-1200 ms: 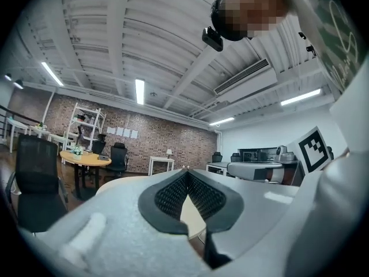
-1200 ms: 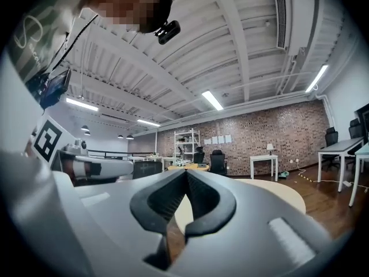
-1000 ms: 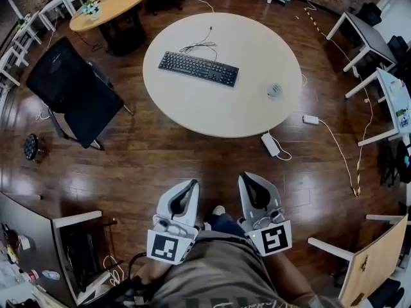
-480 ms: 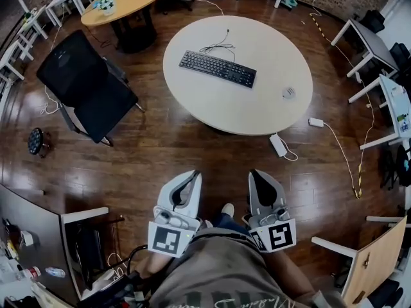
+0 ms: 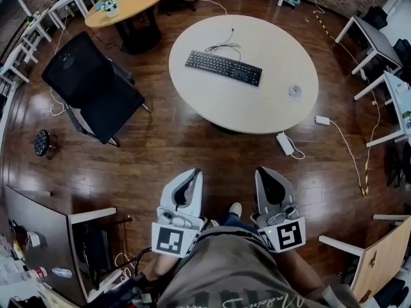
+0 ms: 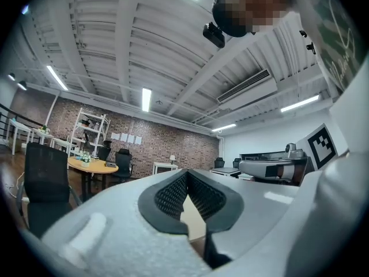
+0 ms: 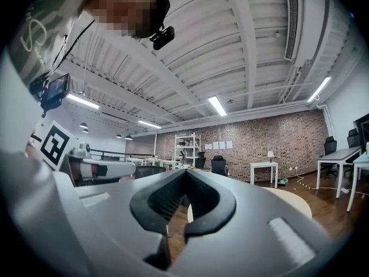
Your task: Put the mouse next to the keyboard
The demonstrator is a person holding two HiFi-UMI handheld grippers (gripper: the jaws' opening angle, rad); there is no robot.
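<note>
A black keyboard (image 5: 223,67) lies on the round beige table (image 5: 257,111), its cable curling off toward the far edge. The small grey-white mouse (image 5: 295,90) sits near the table's right rim, well apart from the keyboard. Both grippers are held close to the person's body over the wooden floor, far short of the table. My left gripper (image 5: 194,172) (image 6: 186,172) is shut, with nothing between its black pads. My right gripper (image 5: 264,171) (image 7: 185,172) also has its tips together and holds nothing.
A black office chair (image 5: 90,90) stands left of the table, with a round wooden table (image 5: 131,0) behind it. A power adapter (image 5: 285,143) and a white plug (image 5: 322,120) with cables lie on the floor by the table's near right. White desks (image 5: 371,38) line the right side.
The table, keyboard and mouse have shifted rightward in the head view as the person moved. Both grippers stay side by side at the body, shut and empty.
</note>
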